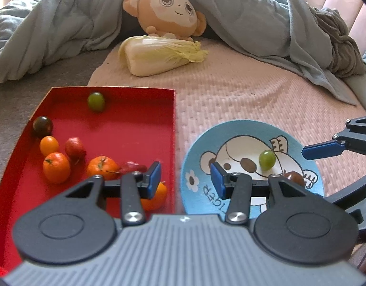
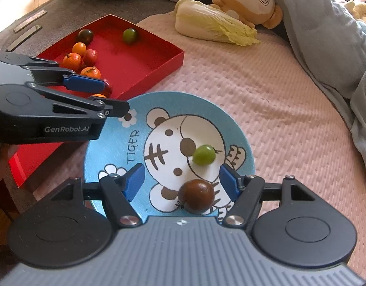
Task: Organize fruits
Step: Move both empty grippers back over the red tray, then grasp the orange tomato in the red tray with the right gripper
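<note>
Fruit on plate: we see a green grape (image 2: pixel 203 155) near the middle of the blue tiger plate (image 2: pixel 106 147) and a dark brown fruit (image 2: pixel 196 196) at its near edge, apart from the grape.
Right gripper (image 2: pixel 181 182): we find its jaws wide, the brown fruit between the blue pads with neither pad touching it.
Left gripper (image 1: pixel 186 177): we see its jaws partly apart and holding nothing, above the gap between plate and tray.
Red tray (image 1: pixel 135 128): beside the plate's left edge; we count a green grape (image 1: pixel 96 101) near its far edge, a dark tomato (image 1: pixel 42 126) at its left edge, oranges (image 1: pixel 56 170) and red fruits (image 1: pixel 74 147) clustered toward the near left.
Bed cover (image 1: pixel 254 90): pink, carrying tray and plate.
Far edge: we see a cabbage (image 1: pixel 159 54), a monkey plush (image 1: pixel 168 12) behind it, and a grey quilt (image 1: pixel 51 31).
</note>
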Motion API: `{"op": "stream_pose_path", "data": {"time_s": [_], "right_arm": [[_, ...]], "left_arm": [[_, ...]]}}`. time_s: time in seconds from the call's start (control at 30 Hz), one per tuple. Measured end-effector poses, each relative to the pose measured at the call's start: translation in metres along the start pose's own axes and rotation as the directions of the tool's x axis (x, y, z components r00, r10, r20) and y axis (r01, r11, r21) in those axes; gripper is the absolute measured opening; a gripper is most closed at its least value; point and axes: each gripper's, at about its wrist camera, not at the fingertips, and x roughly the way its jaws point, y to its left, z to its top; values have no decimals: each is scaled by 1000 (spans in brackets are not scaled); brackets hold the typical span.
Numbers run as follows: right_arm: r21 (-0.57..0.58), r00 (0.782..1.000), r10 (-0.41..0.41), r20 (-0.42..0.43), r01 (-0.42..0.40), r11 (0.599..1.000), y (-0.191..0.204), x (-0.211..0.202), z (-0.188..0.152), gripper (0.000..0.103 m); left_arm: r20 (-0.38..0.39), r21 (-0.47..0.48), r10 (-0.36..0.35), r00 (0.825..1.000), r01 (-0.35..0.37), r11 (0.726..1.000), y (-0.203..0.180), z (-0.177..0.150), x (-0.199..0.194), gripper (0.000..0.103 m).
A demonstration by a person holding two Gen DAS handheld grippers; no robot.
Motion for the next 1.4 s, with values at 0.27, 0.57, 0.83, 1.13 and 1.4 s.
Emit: {"op": "stream_pose_path", "data": {"time_s": [0.27, 0.57, 0.83, 1.13, 1.4], "right_arm": [[-22, 1000, 13, 16, -12, 1000, 9, 1, 10, 74], [-54, 999, 31, 29, -29, 998, 22, 5, 21, 74], [-98, 995, 64, 75, -57, 994, 37, 6, 31, 74], [-234, 974, 178, 140, -142, 962, 77, 7, 48, 74], [-308, 978, 188, 95, -151, 939, 103, 28, 61, 72]], "left_arm": [[14, -28, 17, 1000, -16, 999, 20, -1, -8, 48], [34, -49, 42, 999, -40, 998, 49, -3, -19, 48], [47, -86, 70, 996, -66, 994, 84, -13, -28, 48], [14, -136, 90, 996, -88, 987, 116, -33, -23, 48], [12, -137, 76, 997, -73, 988, 122, -39, -19, 48]]}}
